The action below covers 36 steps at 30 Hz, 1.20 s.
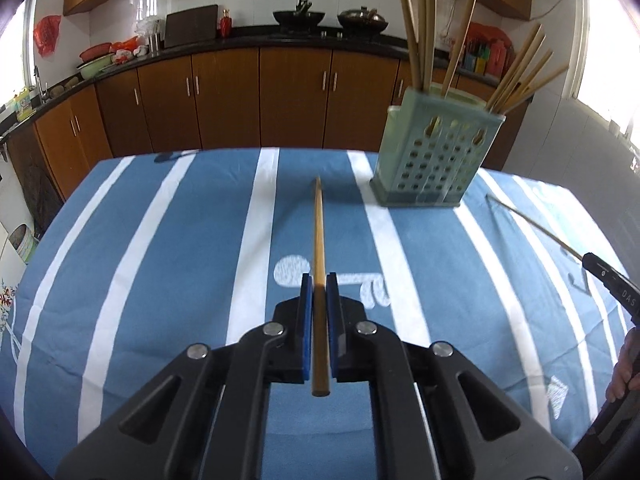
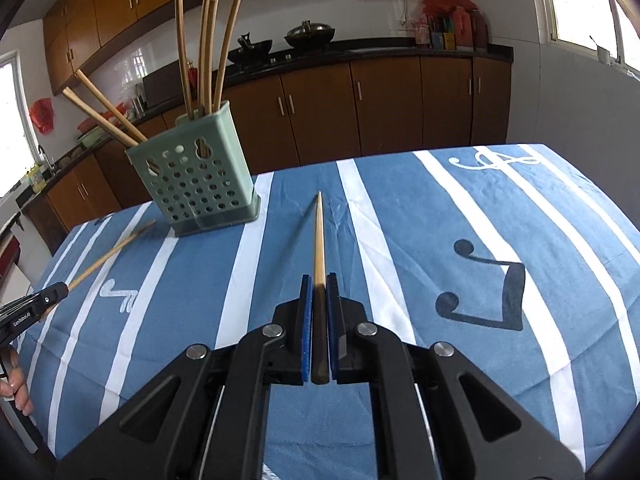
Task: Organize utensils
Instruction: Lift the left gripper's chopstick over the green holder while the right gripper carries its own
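The right gripper (image 1: 590, 260), lettered "DAS", and the left gripper (image 1: 319, 280) each clamp one chopstick (image 1: 318, 232) above a blue striped tablecloth (image 1: 160, 240). The green holder (image 1: 432, 148) stands ahead, before brown kitchen cabinets (image 1: 224, 96).

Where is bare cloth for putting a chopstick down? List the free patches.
Free: the striped tablecloth left of the green holder, and the music-note stretch to its right. Crowded: the holder itself, bristling with leaning chopsticks.

holder (image 1: 432, 160) upper right on tablecloth (image 1: 160, 240) | chopsticks (image 1: 420, 28) in holder | cabinets (image 1: 240, 96) behind table | held chopstick (image 1: 319, 240) centre frame
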{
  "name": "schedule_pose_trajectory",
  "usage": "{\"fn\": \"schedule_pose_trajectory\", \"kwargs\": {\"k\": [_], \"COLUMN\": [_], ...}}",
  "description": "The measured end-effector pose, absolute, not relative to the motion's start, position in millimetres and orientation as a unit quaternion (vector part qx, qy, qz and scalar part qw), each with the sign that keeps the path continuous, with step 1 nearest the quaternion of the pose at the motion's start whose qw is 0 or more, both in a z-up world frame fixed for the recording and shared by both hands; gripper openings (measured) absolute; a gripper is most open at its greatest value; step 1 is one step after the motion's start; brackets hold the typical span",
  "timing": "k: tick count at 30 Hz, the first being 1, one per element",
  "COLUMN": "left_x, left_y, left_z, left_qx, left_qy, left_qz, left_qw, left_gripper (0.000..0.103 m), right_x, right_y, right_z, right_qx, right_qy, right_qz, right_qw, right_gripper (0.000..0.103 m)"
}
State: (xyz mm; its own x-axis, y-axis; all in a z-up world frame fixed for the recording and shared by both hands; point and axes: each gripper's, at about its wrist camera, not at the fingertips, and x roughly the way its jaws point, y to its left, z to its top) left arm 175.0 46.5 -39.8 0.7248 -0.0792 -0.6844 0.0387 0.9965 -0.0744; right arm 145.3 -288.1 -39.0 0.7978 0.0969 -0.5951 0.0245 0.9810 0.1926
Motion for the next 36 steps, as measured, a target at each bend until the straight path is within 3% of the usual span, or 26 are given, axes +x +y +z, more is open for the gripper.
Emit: {"fn": "schedule_pose_trajectory", "kwargs": {"k": [15, 36], "left_x": [158, 164], "left_y": [55, 34], "left_z": [35, 103], "left_qx": [-0.071, -0.054], "left_qy": [0.261, 0.201], "left_qz": [-0.036, -0.084], "left_qw": [0.962, 0.975], "left_gripper": [0.008, 0.007], "right_x": [138, 146], "right_y": [-295, -278], "right_z": [11, 87], "right_qx": [0.108, 0.099], "right_qy": [0.231, 0.164], "right_qz": [0.023, 0.073], "right_qw": [0.967, 0.979], "right_gripper": [0.007, 0.007]}}
